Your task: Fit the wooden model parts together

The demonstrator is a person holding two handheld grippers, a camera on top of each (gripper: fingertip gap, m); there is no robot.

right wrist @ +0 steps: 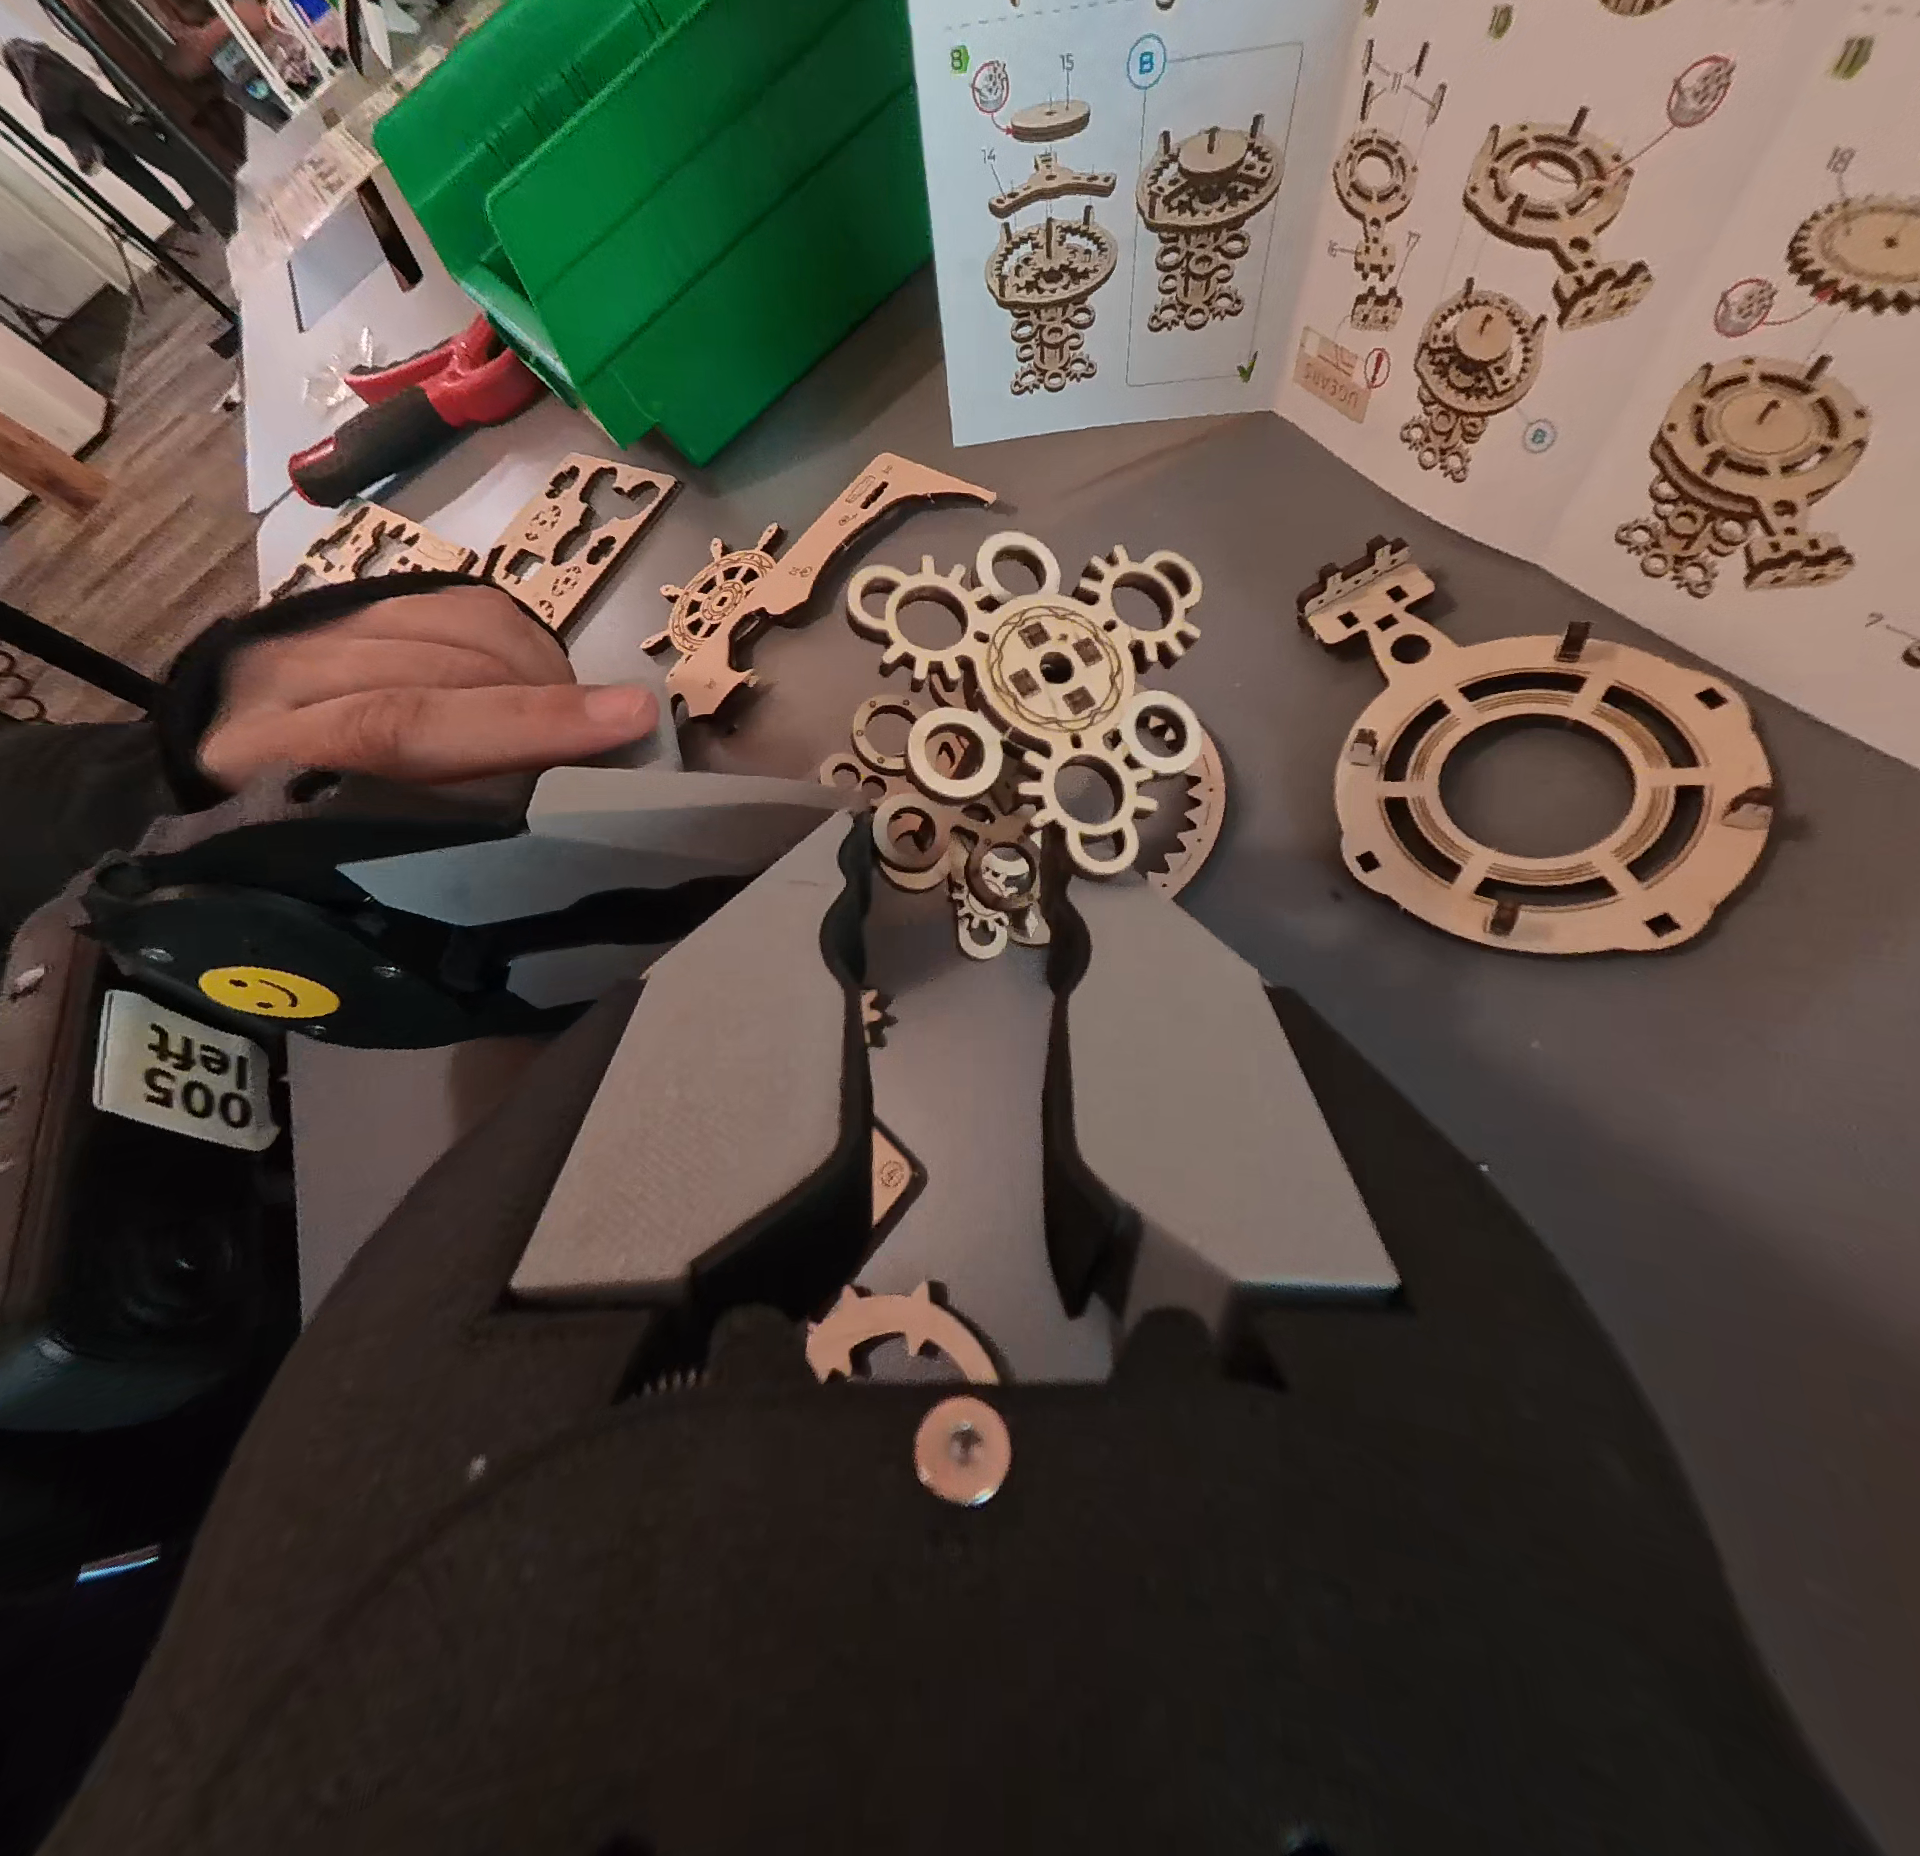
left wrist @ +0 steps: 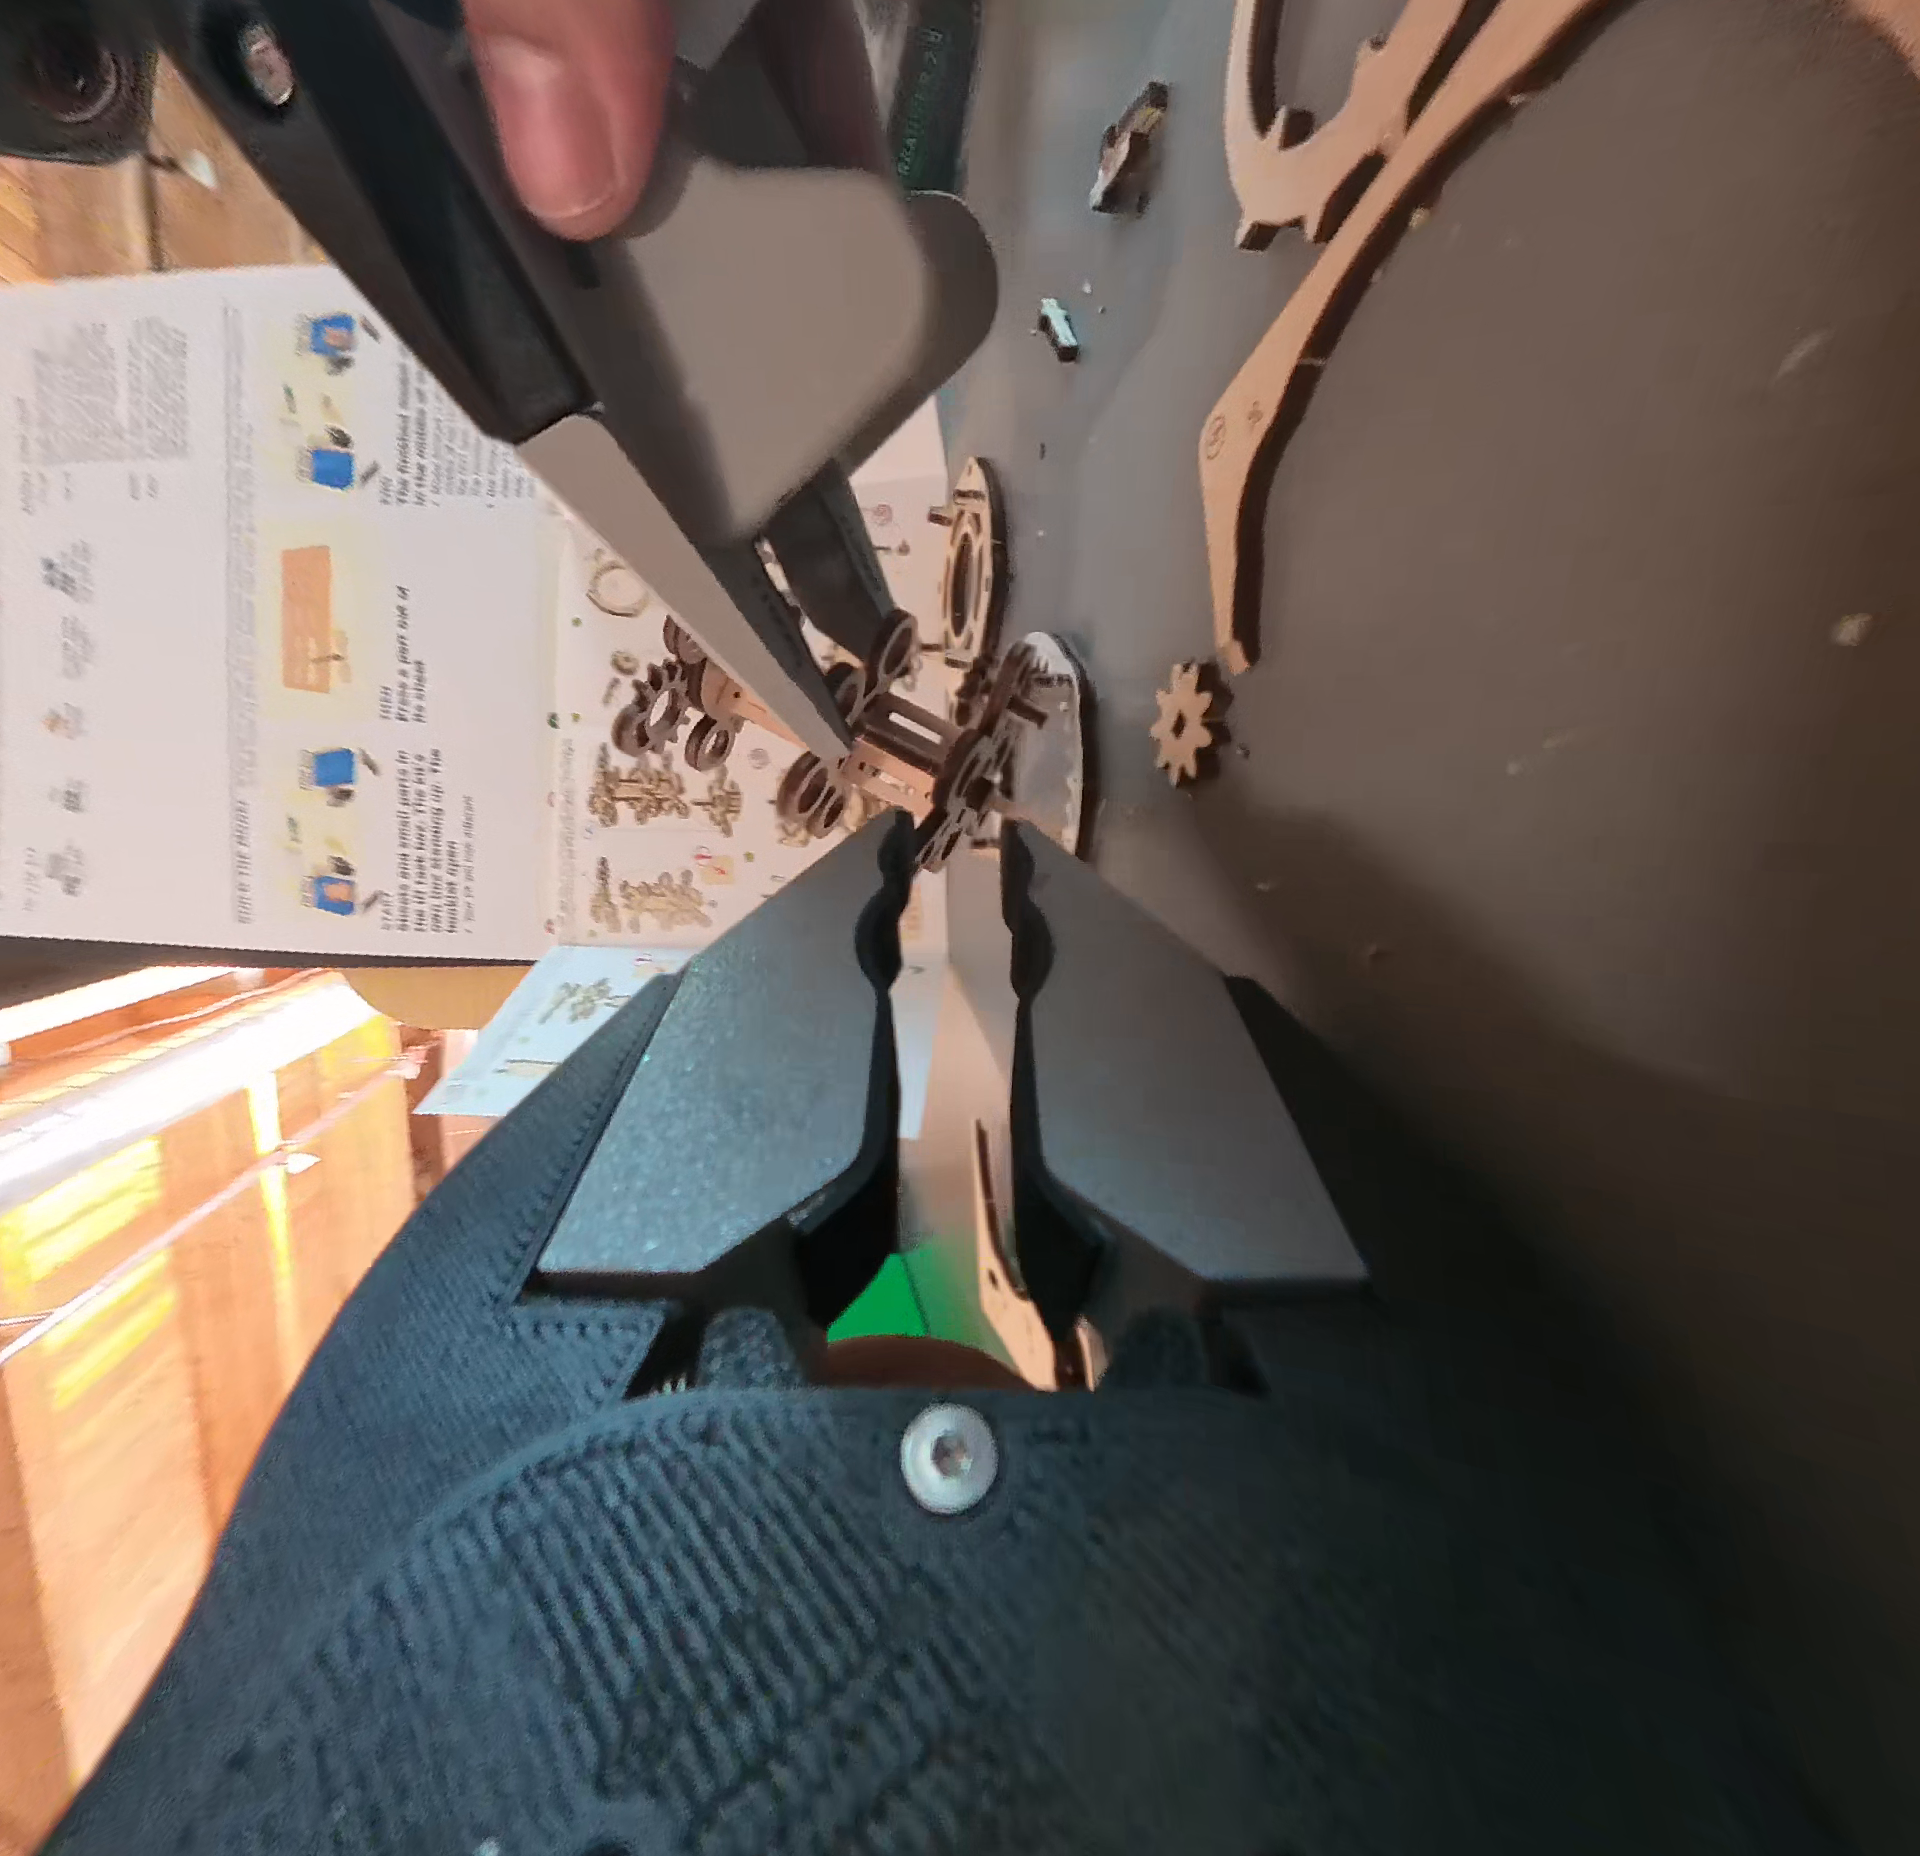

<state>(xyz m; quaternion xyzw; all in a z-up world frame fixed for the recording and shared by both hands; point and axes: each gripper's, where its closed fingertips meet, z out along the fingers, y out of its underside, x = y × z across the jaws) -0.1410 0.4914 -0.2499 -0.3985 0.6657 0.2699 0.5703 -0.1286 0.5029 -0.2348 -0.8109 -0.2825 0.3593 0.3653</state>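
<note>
A wooden gear assembly (right wrist: 1055, 668) of ring-lobed plates joined by posts stands on the grey table (right wrist: 1455, 1131). In the left wrist view the assembly (left wrist: 904, 746) sits right at my fingertips. My left gripper (left wrist: 956, 832) is closed to a narrow gap on the edge of its lower plate; it enters the right wrist view (right wrist: 847, 807) from the left. My right gripper (right wrist: 958, 876) is open, its tips straddling the assembly's near edge. In the left wrist view the right gripper (left wrist: 862, 684) reaches the upper plate from above. A round slotted wooden base (right wrist: 1725, 850) lies flat to the right.
A folded instruction sheet (right wrist: 1558, 248) stands behind the parts. Green bins (right wrist: 675, 196) stand at the back left. A ship-wheel piece (right wrist: 722, 596), plywood off-cuts (right wrist: 582, 549) and a red-handled tool (right wrist: 416, 404) lie at the left. A small loose gear (left wrist: 1190, 720) lies near off-cut frames (left wrist: 1247, 518). Only a small space, under 4 cm, lies between the two pairs of fingers.
</note>
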